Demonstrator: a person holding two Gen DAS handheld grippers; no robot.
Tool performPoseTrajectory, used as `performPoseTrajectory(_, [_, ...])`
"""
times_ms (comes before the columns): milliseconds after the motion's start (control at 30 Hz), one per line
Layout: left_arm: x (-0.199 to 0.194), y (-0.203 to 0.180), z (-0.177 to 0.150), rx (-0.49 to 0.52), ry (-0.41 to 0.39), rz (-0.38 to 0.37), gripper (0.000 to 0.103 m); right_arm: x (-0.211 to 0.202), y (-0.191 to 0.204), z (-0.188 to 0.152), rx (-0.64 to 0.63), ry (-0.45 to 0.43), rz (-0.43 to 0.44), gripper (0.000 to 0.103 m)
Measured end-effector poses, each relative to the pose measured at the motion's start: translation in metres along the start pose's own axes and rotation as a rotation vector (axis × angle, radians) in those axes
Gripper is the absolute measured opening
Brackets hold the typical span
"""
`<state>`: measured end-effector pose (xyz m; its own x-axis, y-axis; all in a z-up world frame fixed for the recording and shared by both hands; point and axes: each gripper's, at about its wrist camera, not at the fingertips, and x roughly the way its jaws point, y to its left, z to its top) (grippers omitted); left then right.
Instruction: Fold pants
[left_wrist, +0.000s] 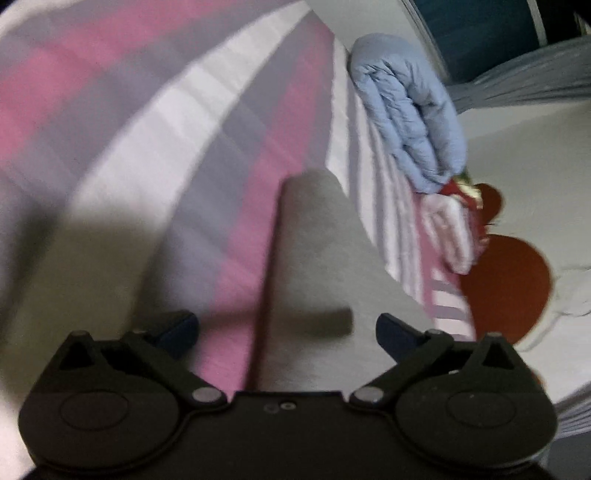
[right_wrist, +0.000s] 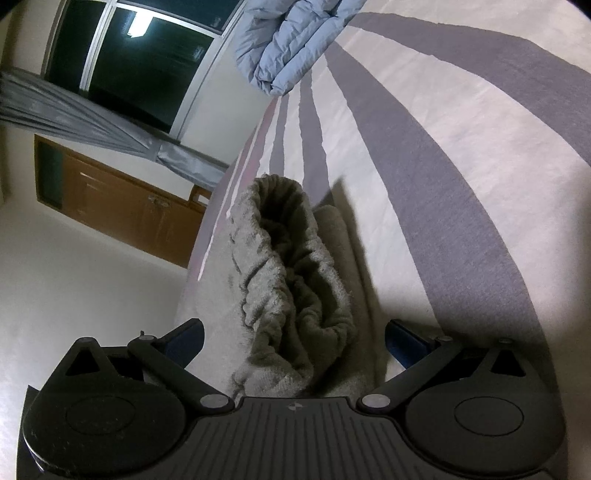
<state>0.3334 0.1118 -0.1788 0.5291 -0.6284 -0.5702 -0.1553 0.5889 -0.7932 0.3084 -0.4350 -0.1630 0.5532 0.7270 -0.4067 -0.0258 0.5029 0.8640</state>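
Because our left gripper (left_wrist: 288, 328) and right gripper (right_wrist: 295, 339) both gaped, released, over the grey pants (right_wrist: 295, 280) on the striped bedsheet (right_wrist: 461, 184), we feared the loose near waistband could slump unfolded.

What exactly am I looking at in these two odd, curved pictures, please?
Each picture comes from a fisheye camera mounted on a two-fingered hand-held gripper that a person carries, one per hand. The left hand-held gripper stands open above a grey fabric trouser leg. The right hand-held gripper is also open, with the grey ribbed knit waistband between its fingers, not visibly pinched. Everything lies on a bedsheet with pink, grey and white stripes. A folded pale blue quilt sits further back.
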Motion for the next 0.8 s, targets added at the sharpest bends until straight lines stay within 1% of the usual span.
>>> performPoseTrajectory(33, [0.006,0.002,-0.001,-0.010,0.012,-0.030,0.095,0.000,0.000,0.000,-0.001,0.003,0.004,0.103])
performPoseTrajectory(100, [0.022,0.005,0.000,-0.023,0.042,-0.067,0.093,0.000,-0.001,0.001,-0.008,0.009,0.011,0.103])
performPoseTrajectory(133, [0.028,0.007,0.002,-0.030,0.052,-0.101,0.093,0.000,-0.001,0.001,-0.008,0.012,0.014,0.103])
performPoseTrajectory(167, [0.035,0.010,0.003,-0.038,0.063,-0.129,0.090,0.001,-0.002,0.001,-0.007,0.015,0.023,0.103])
performPoseTrajectory(233, [0.046,0.013,0.006,-0.036,0.088,-0.164,0.074,0.002,-0.003,0.003,-0.005,0.017,0.024,0.103])
performPoseTrajectory(267, [0.053,0.017,0.007,-0.036,0.109,-0.169,0.055,0.003,-0.004,0.004,-0.001,0.021,0.033,0.103])
performPoseTrajectory(300, [0.059,0.020,0.008,-0.040,0.126,-0.171,0.044,0.005,-0.005,0.005,0.003,0.026,0.046,0.103])
performPoseTrajectory(333, [0.064,0.024,0.010,-0.047,0.141,-0.185,0.042,0.007,-0.005,0.007,0.003,0.032,0.052,0.103])
performPoseTrajectory(400, [0.071,0.029,0.013,-0.058,0.161,-0.209,0.033,0.012,-0.004,0.008,-0.009,0.048,0.042,0.103])
performPoseTrajectory(500, [0.078,0.031,0.015,-0.041,0.166,-0.235,0.030,0.025,-0.001,0.012,-0.023,0.080,0.051,0.103])
performPoseTrajectory(567, [0.078,0.033,0.013,-0.026,0.154,-0.255,0.026,0.037,0.001,0.015,-0.020,0.094,0.044,0.090])
performPoseTrajectory(600, [0.078,0.034,0.012,-0.022,0.148,-0.266,0.024,0.043,0.001,0.017,-0.010,0.103,0.034,0.070])
performPoseTrajectory(633, [0.078,0.035,0.012,-0.019,0.142,-0.274,0.023,0.051,-0.002,0.020,0.008,0.125,0.024,0.060])
performPoseTrajectory(667, [0.077,0.037,0.011,-0.021,0.134,-0.279,0.020,0.057,-0.004,0.022,0.019,0.142,0.027,0.060])
performPoseTrajectory(733, [0.075,0.039,0.010,-0.022,0.122,-0.284,0.018,0.062,0.000,0.025,-0.004,0.148,0.022,0.058])
performPoseTrajectory(767, [0.073,0.038,0.009,-0.018,0.114,-0.289,0.018,0.062,0.003,0.027,-0.014,0.147,0.032,0.056])
performPoseTrajectory(800, [0.070,0.037,0.009,-0.017,0.105,-0.301,0.018,0.060,0.007,0.028,-0.028,0.143,0.060,0.055])
